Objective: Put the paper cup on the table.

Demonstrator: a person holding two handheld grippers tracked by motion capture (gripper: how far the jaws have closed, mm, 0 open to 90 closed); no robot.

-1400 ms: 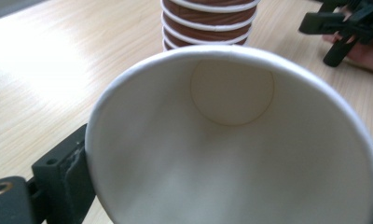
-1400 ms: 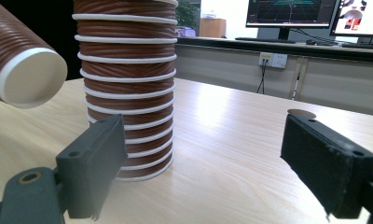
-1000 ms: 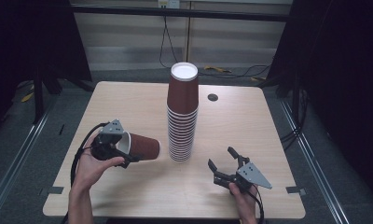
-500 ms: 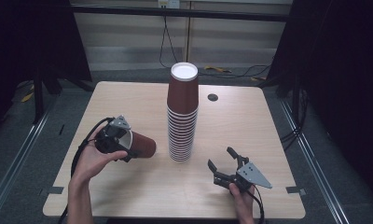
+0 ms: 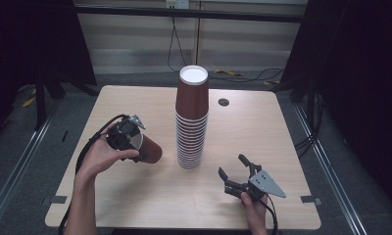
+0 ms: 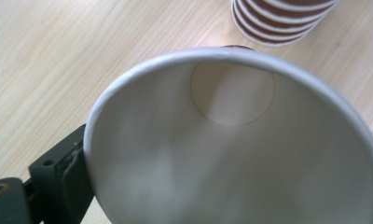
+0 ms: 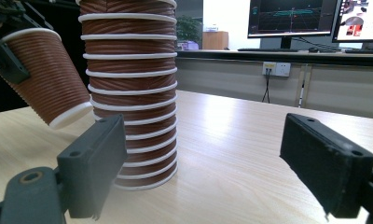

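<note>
Cup (image 5: 147, 149) sits clamped between the left gripper's (image 5: 130, 139) jaws

No word, number, brand or sign can be read anywhere. The brown ribbed cups (image 5: 191, 122) in the stack and the single cup (image 5: 147, 148) carry no print, and the table (image 5: 262, 132) top is bare wood grain. In the right gripper view the two monitors (image 7: 294, 16) at the back of the room show graphics and small markings, but these are too small and blurred to make out.
</note>
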